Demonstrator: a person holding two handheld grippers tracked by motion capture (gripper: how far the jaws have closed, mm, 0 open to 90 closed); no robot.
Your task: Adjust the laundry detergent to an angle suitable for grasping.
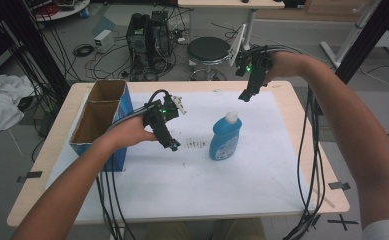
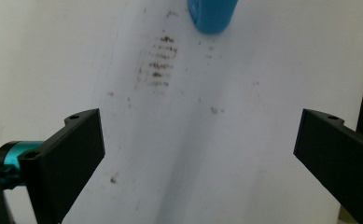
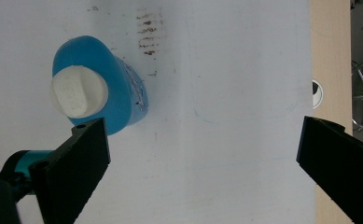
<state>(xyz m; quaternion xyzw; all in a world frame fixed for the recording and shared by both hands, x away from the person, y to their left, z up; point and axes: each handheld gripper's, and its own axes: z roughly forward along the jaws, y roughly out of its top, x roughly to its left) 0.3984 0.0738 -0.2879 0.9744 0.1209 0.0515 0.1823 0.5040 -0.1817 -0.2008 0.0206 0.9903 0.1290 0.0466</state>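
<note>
Both pairs of black fingers stand wide apart with nothing between them. Furthest left in the high view, an open blue-sided cardboard box (image 1: 102, 120) sits at the table's left edge, just beside the person's left forearm. The left gripper (image 1: 168, 131) hangs low over the white paper sheet (image 1: 242, 175), near a patch of brown smudges (image 1: 196, 144); in its own view the upright blue plastic bottle with a white cap (image 1: 226, 137) lies ahead and past the fingers, slightly left of the midline, not between them. The right gripper (image 1: 248, 89) is raised above the far edge, well apart from the bottle; in its view the bottle sits beside its left finger (image 3: 79, 165), off-centre. Likely risk: closing from either pose would miss, or a finger descending off-line would clip the cap and topple the tall bottle, which looks easy to tip.
</note>
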